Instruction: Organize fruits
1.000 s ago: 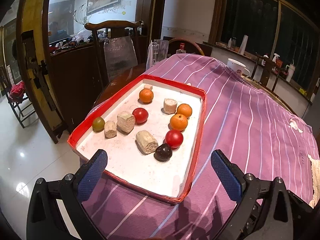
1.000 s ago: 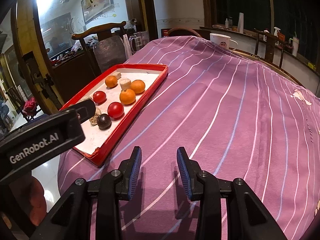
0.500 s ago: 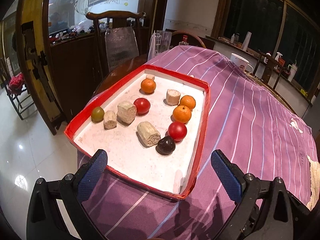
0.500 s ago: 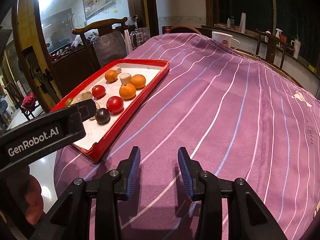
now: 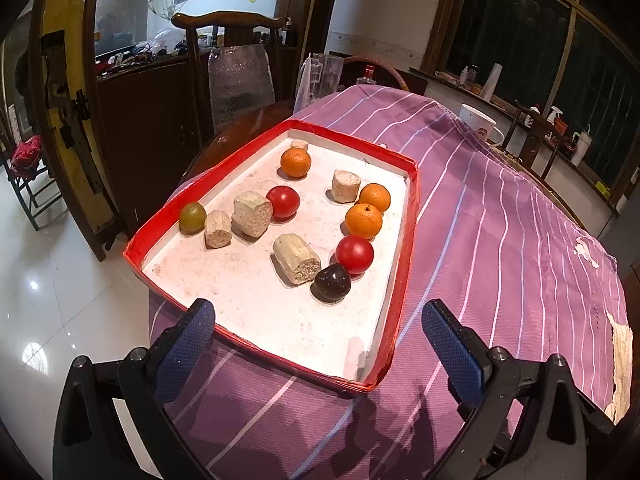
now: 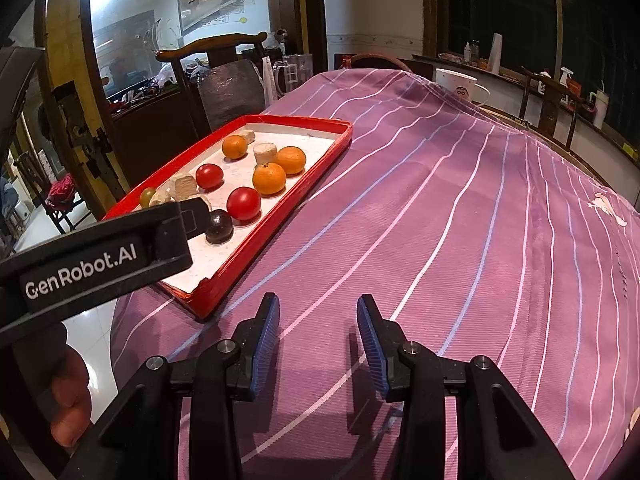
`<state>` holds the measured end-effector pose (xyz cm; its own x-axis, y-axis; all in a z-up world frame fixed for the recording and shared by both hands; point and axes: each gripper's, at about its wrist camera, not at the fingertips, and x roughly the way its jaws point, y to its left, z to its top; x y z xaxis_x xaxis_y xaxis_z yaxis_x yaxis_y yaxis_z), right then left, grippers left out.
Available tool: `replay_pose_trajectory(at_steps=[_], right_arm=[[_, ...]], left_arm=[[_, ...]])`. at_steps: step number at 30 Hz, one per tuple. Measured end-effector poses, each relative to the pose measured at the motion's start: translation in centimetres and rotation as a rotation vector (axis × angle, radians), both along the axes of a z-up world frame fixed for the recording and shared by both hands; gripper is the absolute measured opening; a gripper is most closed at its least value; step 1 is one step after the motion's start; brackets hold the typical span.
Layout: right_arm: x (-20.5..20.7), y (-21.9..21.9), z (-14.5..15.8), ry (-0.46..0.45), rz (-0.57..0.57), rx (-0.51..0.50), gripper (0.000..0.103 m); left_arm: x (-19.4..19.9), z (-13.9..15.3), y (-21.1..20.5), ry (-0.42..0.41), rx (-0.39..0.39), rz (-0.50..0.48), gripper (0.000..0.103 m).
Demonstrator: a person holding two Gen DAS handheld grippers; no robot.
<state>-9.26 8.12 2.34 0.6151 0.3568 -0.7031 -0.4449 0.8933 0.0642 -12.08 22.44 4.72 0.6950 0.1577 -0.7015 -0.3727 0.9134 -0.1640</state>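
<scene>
Red-rimmed tray [image 5: 412, 216] with fruit lies just ahead of my left gripper [image 5: 320, 332], jaws wide, empty; right gripper [image 6: 318, 332] jaws, just widened, empty, farther.

ribbed striped cloth [image 5: 500, 240], glossy tomatoes [image 5: 354, 254], glossy floor [image 5: 60, 312]

"GenRobot.AI" on the left tool [image 6: 100, 256]

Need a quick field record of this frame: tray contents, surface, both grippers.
tray: red-rimmed tray, white floor, on the purple striped cloth
oranges: three
red fruits: two
dark fruit: one, nearest the grippers
green fruit: one, by left rim
tan chunks: five
left gripper: open wide, empty
right gripper: open, empty, over bare cloth
</scene>
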Motion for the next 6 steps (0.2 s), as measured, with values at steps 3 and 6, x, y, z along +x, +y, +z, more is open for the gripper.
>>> replay_pose_trajectory(at_steps=[3, 6], right_arm=[[-0.03, 0.01, -0.08, 0.014, 0.005, 0.009, 0.044], [0.22, -0.49, 0.17, 0.031, -0.007, 0.030, 0.044]], left_arm=[[-0.26, 0.28, -0.27, -0.011, 0.017, -0.007, 0.103], [-0.33, 0.61, -0.42, -0.002, 0.029, -0.010, 0.103]])
